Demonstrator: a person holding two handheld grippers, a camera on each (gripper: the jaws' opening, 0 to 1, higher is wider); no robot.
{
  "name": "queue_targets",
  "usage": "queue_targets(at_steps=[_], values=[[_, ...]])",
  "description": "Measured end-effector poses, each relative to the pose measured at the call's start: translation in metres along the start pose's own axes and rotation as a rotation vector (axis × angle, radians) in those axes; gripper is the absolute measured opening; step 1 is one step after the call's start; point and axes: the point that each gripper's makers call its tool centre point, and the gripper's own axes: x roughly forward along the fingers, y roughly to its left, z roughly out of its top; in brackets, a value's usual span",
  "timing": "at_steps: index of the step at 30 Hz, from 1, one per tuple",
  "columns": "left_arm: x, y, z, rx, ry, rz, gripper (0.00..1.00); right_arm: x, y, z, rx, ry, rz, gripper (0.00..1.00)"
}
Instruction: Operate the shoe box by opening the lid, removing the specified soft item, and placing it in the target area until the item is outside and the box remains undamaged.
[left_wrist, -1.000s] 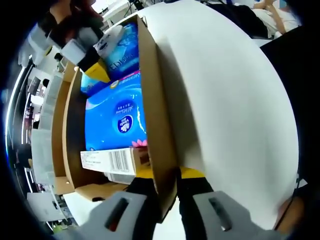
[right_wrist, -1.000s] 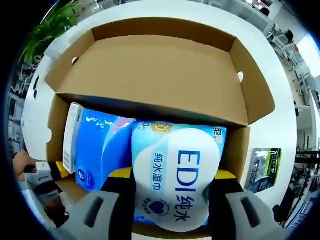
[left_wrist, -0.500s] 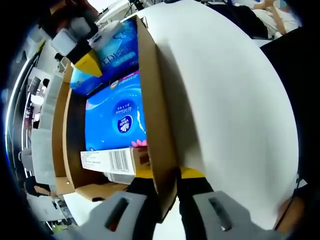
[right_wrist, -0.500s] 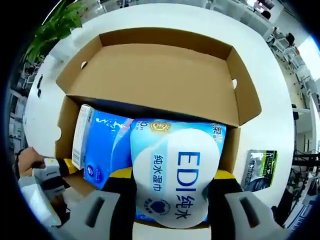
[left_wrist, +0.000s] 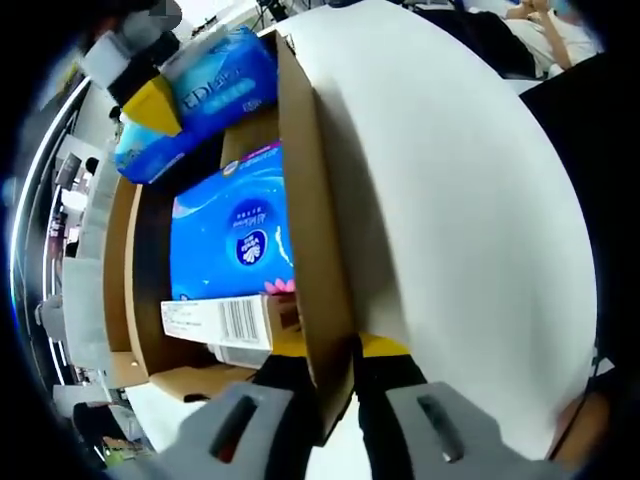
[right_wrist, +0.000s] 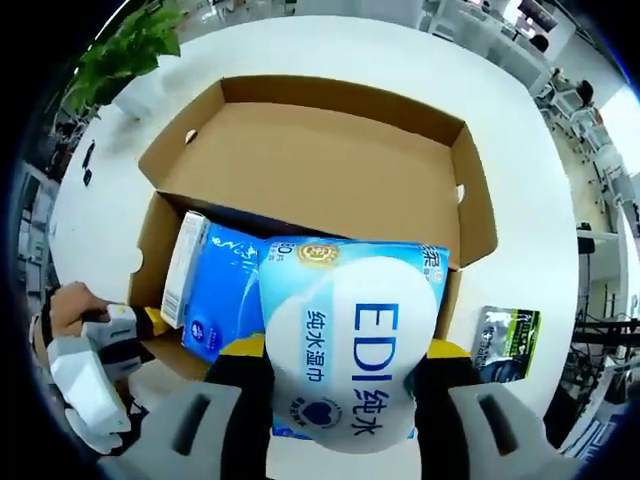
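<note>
1. The shoe box (right_wrist: 300, 165) sits open on a round white table (left_wrist: 470, 220), its lid (right_wrist: 330, 150) folded back and standing up behind the tray.
2. The left gripper (left_wrist: 335, 365) is down at the box's near corner. Its jaws are nearly closed, pinching the cardboard side wall (left_wrist: 312, 250) between the yellow-tipped fingers (left_wrist: 385, 347).
3. The right gripper (right_wrist: 345, 360) is clamped on the wipes pack (right_wrist: 350, 355), a soft white and pale-blue pack with "EDI" printed on it. Its jaws stand about as wide as the pack, one on each side.
4. In the left gripper view the wipes pack (left_wrist: 205, 90) hangs above the far end of the box, clear of the tray, with the right gripper (left_wrist: 150, 85) gripping it from the upper left.
5. A blue tissue pack (left_wrist: 235, 235) lies flat inside the box, along the pinched wall.
6. A small white carton (left_wrist: 225, 322) with a barcode lies at the near end of the tray, touching the tissue pack.
7. In the right gripper view the tissue pack (right_wrist: 225, 295) and the carton (right_wrist: 183, 270) show below and to the left of the lifted wipes.
8. A dark packet (right_wrist: 505, 340) lies on the table just beside the box, outside its right wall.
9. A green plant (right_wrist: 125, 50) stands at the table's far edge.
10. The person's hand (right_wrist: 70, 305) holds the left gripper (right_wrist: 100, 350) at the box's left corner.
</note>
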Motion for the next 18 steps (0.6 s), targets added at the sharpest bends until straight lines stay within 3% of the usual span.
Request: queue_targets(at_steps=[8, 18], values=[[0.0, 0.0, 0.0, -0.003, 0.002, 0.0, 0.11, -0.017, -0.004, 0.0, -0.055, -0.013, -0.016, 0.55], [0.0, 0.0, -0.001, -0.005, 0.003, 0.001, 0.11, -0.04, -0.015, -0.014, -0.098, -0.011, -0.046, 0.54]])
